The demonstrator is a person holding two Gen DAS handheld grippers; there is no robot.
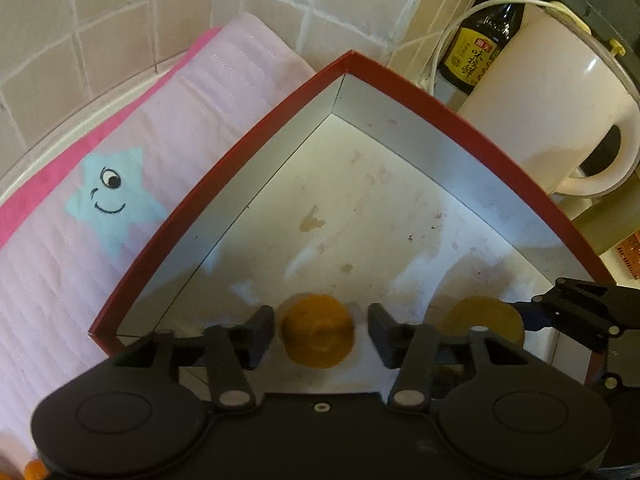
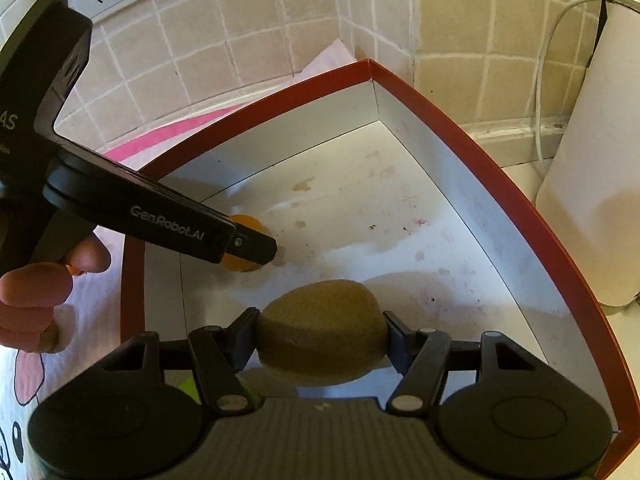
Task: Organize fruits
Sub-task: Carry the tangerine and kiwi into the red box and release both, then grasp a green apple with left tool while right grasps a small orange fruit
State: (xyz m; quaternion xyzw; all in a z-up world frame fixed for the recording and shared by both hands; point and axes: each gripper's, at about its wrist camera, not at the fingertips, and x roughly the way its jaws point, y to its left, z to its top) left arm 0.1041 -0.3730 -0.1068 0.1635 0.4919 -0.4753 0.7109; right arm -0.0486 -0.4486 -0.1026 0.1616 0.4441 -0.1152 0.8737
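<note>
Brown kiwi (image 2: 322,330), long axis crosswise, sits clamped in my right gripper (image 2: 320,340) over the red box (image 1: 224,168); my left gripper (image 1: 321,332) gapes around the orange (image 1: 318,330) inside.

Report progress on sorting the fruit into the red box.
Done: the orange fruit lies in the red box, between the open left hand-held gripper fingers. In hand: the right hand-held gripper grips the kiwi over the box. Left: releasing it.

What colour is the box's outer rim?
Red, with silver-grey inner walls; the box rim shows best in the right wrist view.
</note>
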